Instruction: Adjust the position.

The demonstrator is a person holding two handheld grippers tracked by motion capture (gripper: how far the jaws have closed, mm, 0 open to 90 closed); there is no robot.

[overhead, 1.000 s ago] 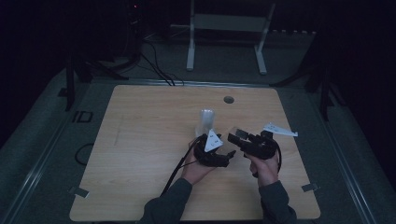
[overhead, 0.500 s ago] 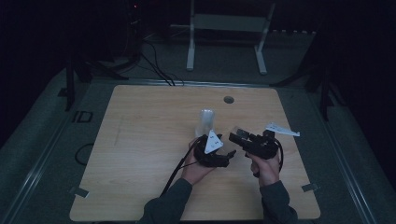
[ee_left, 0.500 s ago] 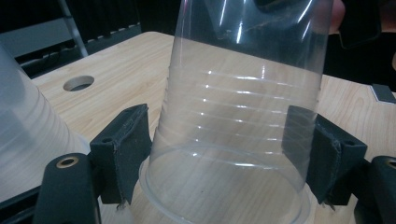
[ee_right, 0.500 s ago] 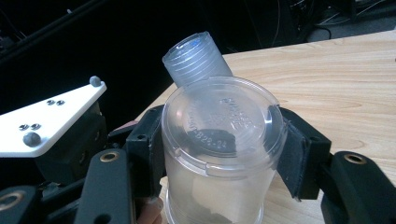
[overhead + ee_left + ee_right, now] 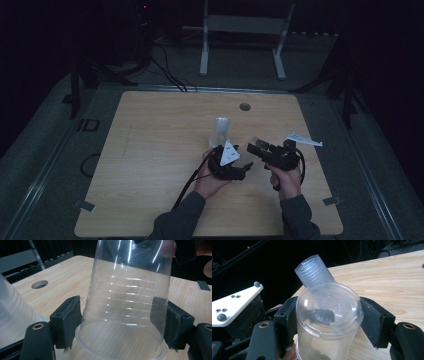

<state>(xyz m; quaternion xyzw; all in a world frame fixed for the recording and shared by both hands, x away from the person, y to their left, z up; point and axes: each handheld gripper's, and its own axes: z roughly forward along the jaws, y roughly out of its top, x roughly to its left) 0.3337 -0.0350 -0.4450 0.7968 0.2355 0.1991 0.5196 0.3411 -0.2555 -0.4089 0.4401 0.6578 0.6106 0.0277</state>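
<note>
The clear cup (image 5: pixel 125 312) at the centre of the left gripper view is thin transparent plastic, glossy, with bright streaks of glare and fine moulded ribs around its wall. A second cup (image 5: pixel 315 271), upper centre in the right gripper view, looks cloudier, ribbed plastic too. The cup's base there carries embossed lettering. The table (image 5: pixel 165 140) is pale wood-grain laminate, smooth and matt. The left gripper (image 5: pixel 120 322) has matt black plastic bodies and rough, foam-like pads (image 5: pixel 71 317) with frayed edges. A plate (image 5: pixel 235 305), left in the right gripper view, is smooth white with small metal screws.
</note>
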